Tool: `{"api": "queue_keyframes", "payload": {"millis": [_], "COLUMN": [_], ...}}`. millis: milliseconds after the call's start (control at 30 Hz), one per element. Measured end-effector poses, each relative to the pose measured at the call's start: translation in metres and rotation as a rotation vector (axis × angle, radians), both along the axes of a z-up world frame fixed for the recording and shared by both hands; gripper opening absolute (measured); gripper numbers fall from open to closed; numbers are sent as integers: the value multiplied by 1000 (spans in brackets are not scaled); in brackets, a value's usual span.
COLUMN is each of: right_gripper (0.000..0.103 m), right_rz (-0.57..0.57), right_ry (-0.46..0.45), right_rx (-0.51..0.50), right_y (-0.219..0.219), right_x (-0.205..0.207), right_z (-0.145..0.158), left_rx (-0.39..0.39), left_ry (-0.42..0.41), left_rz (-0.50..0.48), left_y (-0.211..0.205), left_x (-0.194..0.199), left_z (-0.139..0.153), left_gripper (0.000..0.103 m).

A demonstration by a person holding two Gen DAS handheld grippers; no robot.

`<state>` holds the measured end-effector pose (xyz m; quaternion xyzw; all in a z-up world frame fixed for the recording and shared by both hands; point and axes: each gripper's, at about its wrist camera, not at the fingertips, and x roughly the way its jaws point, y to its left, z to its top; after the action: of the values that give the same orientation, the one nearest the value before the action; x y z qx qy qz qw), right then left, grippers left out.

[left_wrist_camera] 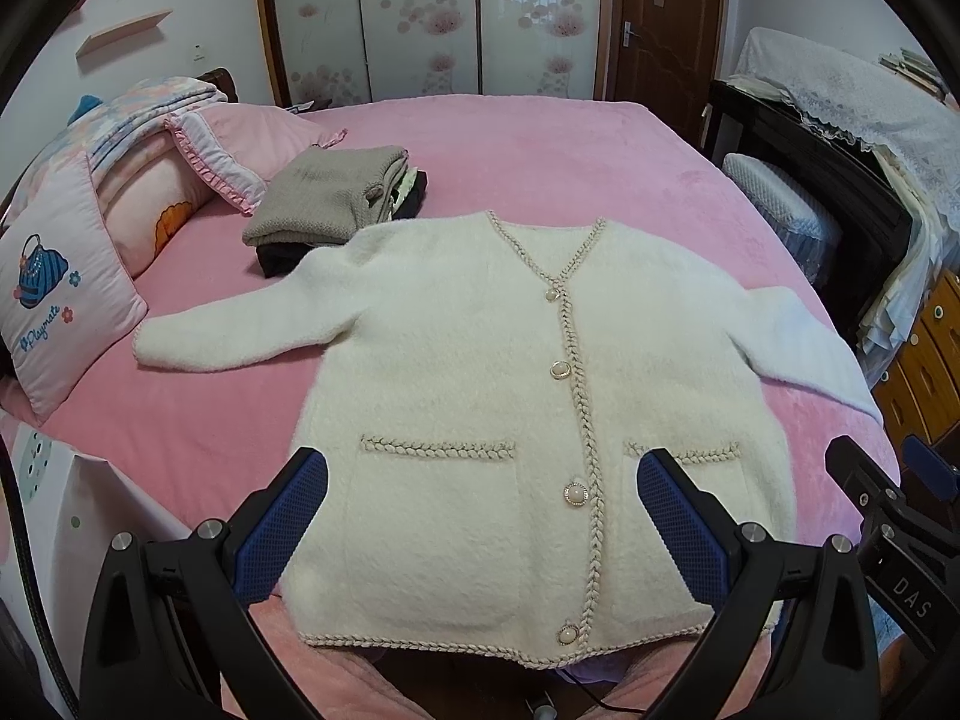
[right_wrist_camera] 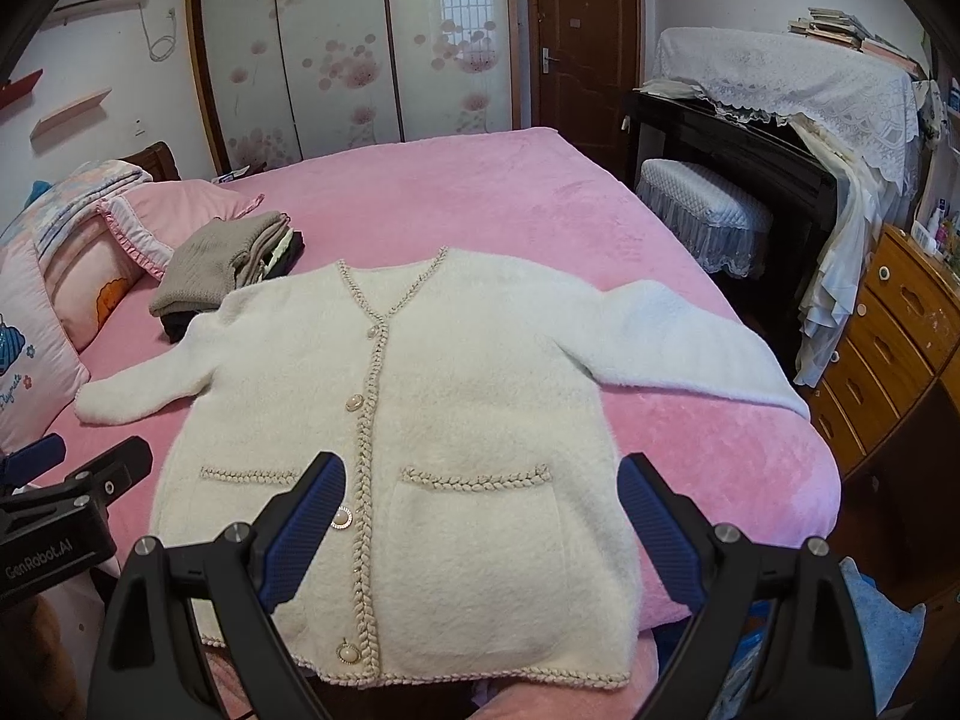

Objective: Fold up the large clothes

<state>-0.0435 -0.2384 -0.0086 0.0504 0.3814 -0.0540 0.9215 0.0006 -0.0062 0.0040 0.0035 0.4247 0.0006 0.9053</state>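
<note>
Our left tongs (left_wrist_camera: 480, 516) hang wide open above the hem of the cream cardigan (left_wrist_camera: 480, 372), gripping nothing, and our right tongs (right_wrist_camera: 483, 516) do the same, blue pads spread with only air between them. In the left wrist view the right tongs show at the edge, just beside the cardigan's right pocket side.

The cardigan lies face up and buttoned on the pink bed (left_wrist_camera: 570, 144), its hem toward us near the bed's edge, its collar away from us, and both sleeves spread outward. The left sleeve (left_wrist_camera: 210, 336) reaches toward the pillows (left_wrist_camera: 66, 294); the right sleeve (right_wrist_camera: 690, 348) runs toward the bed's far side. Beyond the cardigan's left shoulder sits a stack of folded clothes (left_wrist_camera: 324, 204), touching or nearly touching it; we cannot tell which.

We judge the knit soft, fluffy and limp, fairly light but bulky, so it should slump and drag on the plush bed cover instead of holding a crease. Nothing is folded yet. We would pinch each sleeve near its cuff, or the braided trim (left_wrist_camera: 576, 396), where the edge is firmer, and keep clear of the pearl buttons (left_wrist_camera: 560, 369).
</note>
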Motion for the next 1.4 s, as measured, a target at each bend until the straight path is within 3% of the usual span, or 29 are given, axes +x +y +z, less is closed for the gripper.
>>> {"api": "queue_keyframes", "payload": {"millis": [1400], "right_gripper": [93], "right_rz": [5], "right_ry": [39], "right_rx": [29], "right_y": [-5], "right_x": [3], "right_z": [-11], "left_rx": [8], "left_ry": [25], "left_rz": [-13], "left_y": [-9], "left_x": [4], "left_z": [-7], "left_gripper": [103]}}
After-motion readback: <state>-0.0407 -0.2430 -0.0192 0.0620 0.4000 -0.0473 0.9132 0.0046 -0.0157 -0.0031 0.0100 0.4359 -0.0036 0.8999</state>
